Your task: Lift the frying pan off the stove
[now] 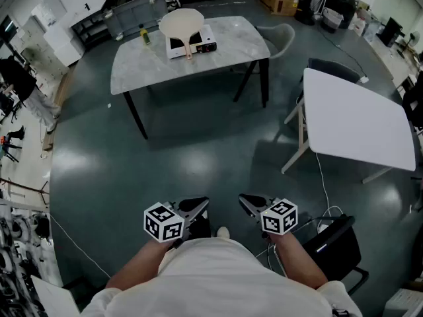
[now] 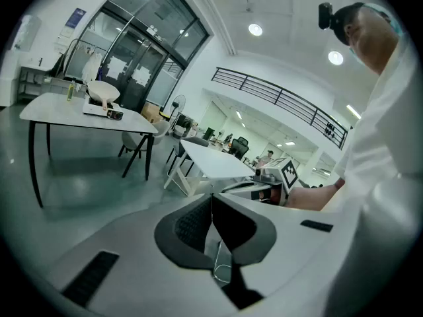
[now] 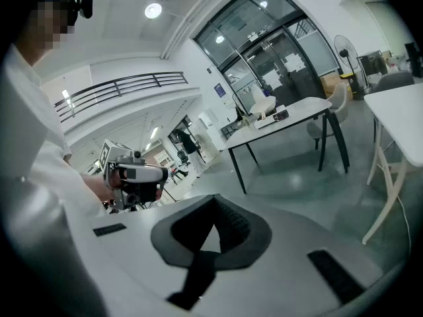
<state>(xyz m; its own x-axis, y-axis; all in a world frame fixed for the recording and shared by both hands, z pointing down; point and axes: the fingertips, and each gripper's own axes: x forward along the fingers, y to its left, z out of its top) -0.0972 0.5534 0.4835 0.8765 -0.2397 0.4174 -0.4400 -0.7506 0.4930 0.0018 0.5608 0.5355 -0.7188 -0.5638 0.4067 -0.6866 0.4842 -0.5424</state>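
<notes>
Two grippers are held low by the body, the left gripper (image 1: 202, 203) and right gripper (image 1: 243, 199), each with jaws pressed together on nothing, as no grasp is called for yet. The pan (image 1: 182, 22) is seen on the stove (image 1: 201, 45) on the far table (image 1: 231, 38), well apart, handle (image 1: 190, 50) offered toward this side.

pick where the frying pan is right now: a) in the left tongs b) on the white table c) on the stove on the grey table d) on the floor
c, the frying pan sits on the stove atop the far grey table
</notes>
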